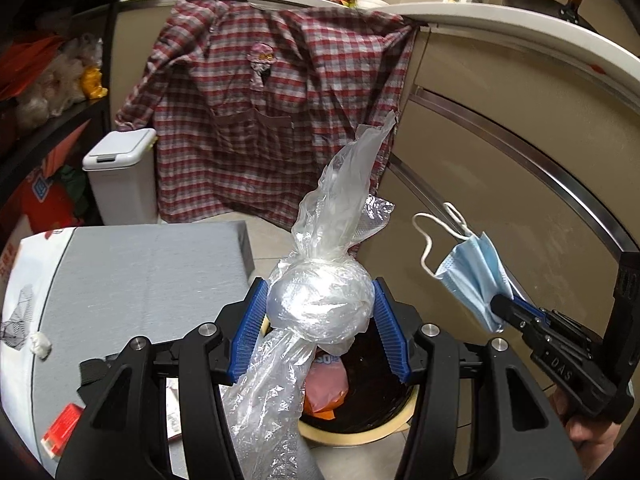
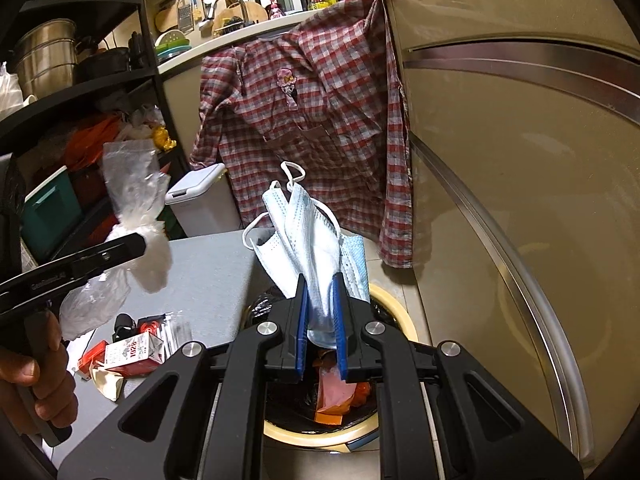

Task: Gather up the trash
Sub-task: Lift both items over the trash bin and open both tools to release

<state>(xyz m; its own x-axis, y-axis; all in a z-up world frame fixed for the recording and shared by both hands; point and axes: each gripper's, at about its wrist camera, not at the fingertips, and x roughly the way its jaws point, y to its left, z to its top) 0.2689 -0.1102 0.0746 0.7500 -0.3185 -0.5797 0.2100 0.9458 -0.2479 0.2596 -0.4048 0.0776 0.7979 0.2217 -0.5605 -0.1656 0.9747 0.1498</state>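
Left wrist: left gripper (image 1: 320, 312) jaws pinch plastic bag (image 1: 320, 304); right gripper (image 2: 320, 316) pinches mask (image 2: 316, 240)

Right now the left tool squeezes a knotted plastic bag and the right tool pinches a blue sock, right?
Not a sock. The right tool pinches a blue face mask, as the right wrist view shows. The left tool does squeeze the knotted plastic bag.
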